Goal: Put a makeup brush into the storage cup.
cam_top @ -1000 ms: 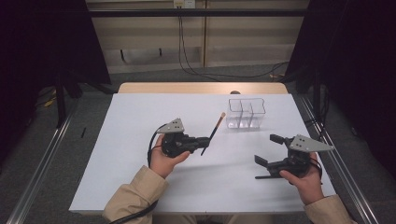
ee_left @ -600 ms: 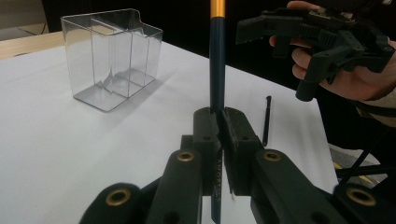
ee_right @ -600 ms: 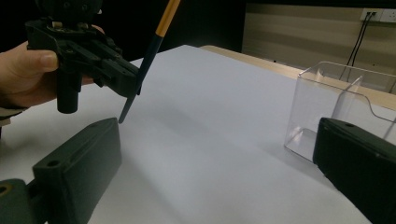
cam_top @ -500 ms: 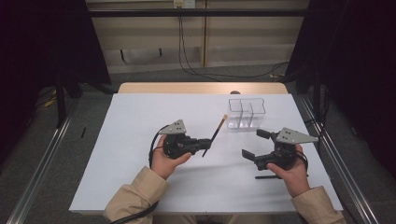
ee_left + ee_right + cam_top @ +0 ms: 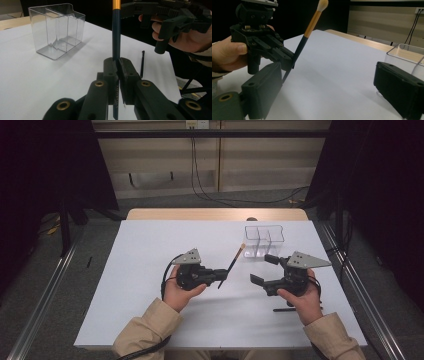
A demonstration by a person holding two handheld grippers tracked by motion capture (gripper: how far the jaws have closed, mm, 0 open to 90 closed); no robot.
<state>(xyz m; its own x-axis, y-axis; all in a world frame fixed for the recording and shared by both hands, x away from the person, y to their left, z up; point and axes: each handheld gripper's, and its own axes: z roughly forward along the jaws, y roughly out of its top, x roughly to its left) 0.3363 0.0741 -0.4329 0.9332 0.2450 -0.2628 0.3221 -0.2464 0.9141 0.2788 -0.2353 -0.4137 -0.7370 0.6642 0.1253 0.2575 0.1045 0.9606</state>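
My left gripper [image 5: 220, 275] is shut on the dark handle of a brush [image 5: 232, 262] with a gold ferrule and pale tip, which slants up and away toward the container. In the left gripper view the jaws [image 5: 117, 66] pinch the brush [image 5: 116, 37] upright. To its right my right gripper [image 5: 265, 269] stands open, its jaws facing the brush. They have just been closing a little, with nothing between them. In the right gripper view the brush [image 5: 310, 25] and left gripper [image 5: 287, 60] sit just beyond my own left jaw.
A clear plastic container [image 5: 263, 240] with compartments stands behind the right gripper on the white table [image 5: 150, 250]. A thin black stick [image 5: 285, 309] lies by the right hand. Dark floor and rails flank the table.
The right gripper has moved left and slightly forward toward the left gripper and brush. The left gripper and brush have stayed put.
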